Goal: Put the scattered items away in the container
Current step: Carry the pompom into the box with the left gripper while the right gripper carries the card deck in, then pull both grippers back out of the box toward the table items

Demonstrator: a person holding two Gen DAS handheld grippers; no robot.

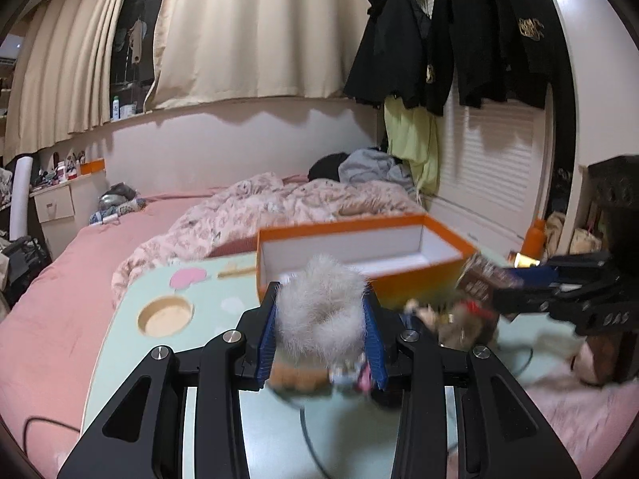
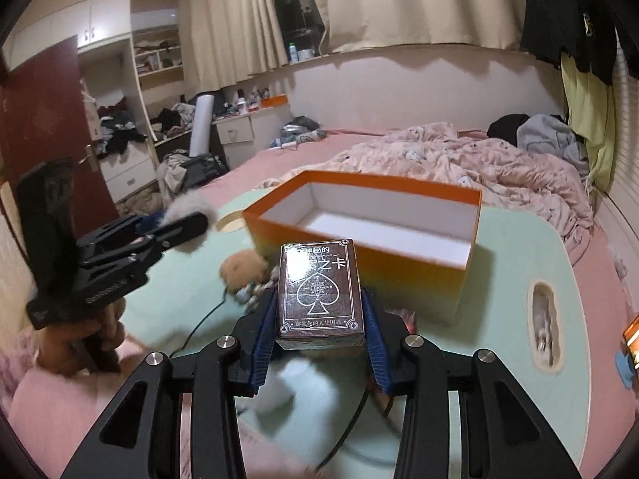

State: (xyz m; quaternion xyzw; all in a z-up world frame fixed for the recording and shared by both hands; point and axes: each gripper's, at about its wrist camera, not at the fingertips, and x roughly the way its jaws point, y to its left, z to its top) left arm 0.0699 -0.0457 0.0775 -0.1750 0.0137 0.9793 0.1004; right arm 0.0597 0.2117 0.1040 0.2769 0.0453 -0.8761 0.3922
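My left gripper [image 1: 321, 299] is shut on a fluffy white-grey pompom [image 1: 315, 321], held above the mint-green lap table [image 1: 207, 291]. Just beyond it stands the open orange box [image 1: 423, 279] with a white, empty inside. My right gripper [image 2: 319, 303] is shut on a dark brown card deck box [image 2: 319, 283] with a spade emblem, raised just in front of the orange box [image 2: 399, 275]. Each gripper shows in the other's view: the right gripper [image 1: 515, 283] at the right, the left gripper [image 2: 187, 225] with the pompom [image 2: 185, 203] at the left. A brown plush toy [image 2: 243, 267] and small bits lie on the table between them.
The table sits on a pink bed [image 1: 52, 319] with a rumpled duvet [image 2: 499, 159] behind the box. A black cable [image 2: 199, 327] crosses the tabletop. The table has a round cup hole [image 1: 165, 315] and a slot [image 2: 543, 327]. Dark clothes hang at the right [image 1: 479, 32].
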